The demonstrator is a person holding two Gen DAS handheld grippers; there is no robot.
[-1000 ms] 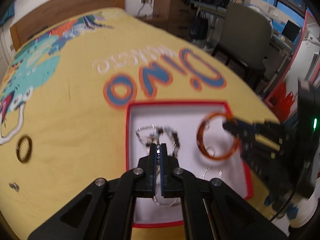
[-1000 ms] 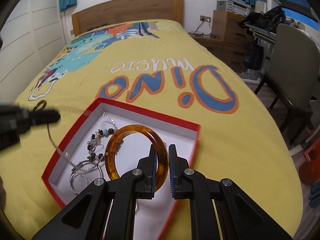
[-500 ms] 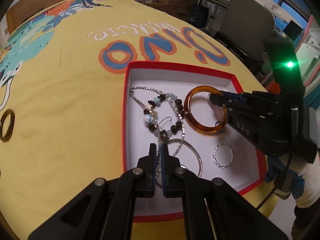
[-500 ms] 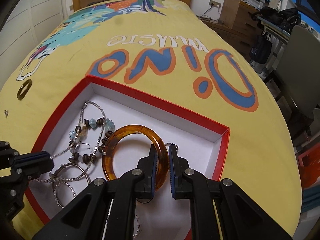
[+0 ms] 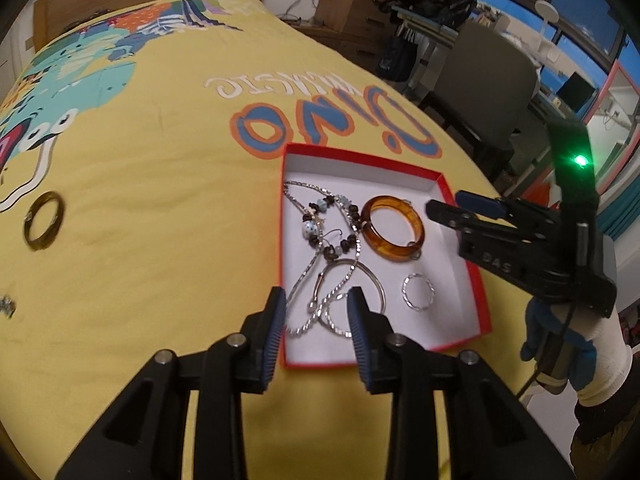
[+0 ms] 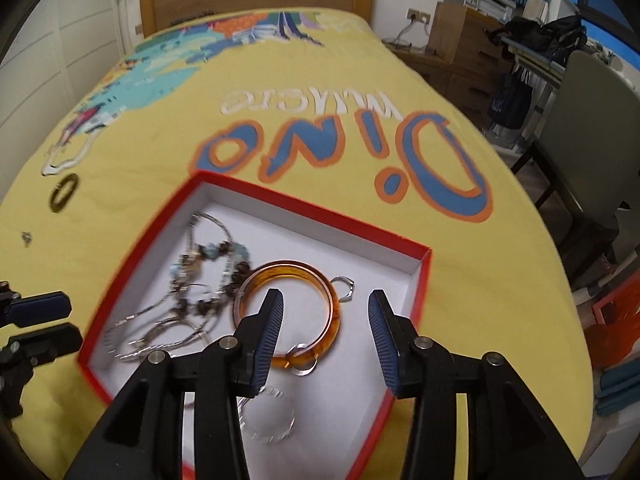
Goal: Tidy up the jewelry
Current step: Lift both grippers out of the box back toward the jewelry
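Observation:
A red box [image 5: 360, 155] with a white inside lies on the yellow bedspread. In it are an amber bangle [image 5: 386, 251], a beaded necklace [image 5: 320, 232], a silver chain [image 5: 306, 284], a silver bangle [image 5: 374, 280] and a small silver ring [image 5: 404, 292]. My left gripper [image 5: 316, 300] hovers over the box's near left corner. Its jaws are opening, with the chain below them and nothing pressed. My right gripper [image 6: 325, 300] is over the amber bangle [image 6: 288, 270]. Its jaws are opening too, and the bangle lies loose in the box [image 6: 312, 208].
A dark olive bangle [image 5: 58, 212] and a tiny metal piece [image 5: 6, 306] lie on the bedspread left of the box. A grey chair [image 5: 488, 76] and a cluttered desk stand past the bed's right edge. A gloved hand [image 5: 560, 332] holds the right gripper.
Both grippers were shut, the left on the silver chain and the right on the amber bangle. Both have let go and pulled back a little; the jewelry now lies in the box.

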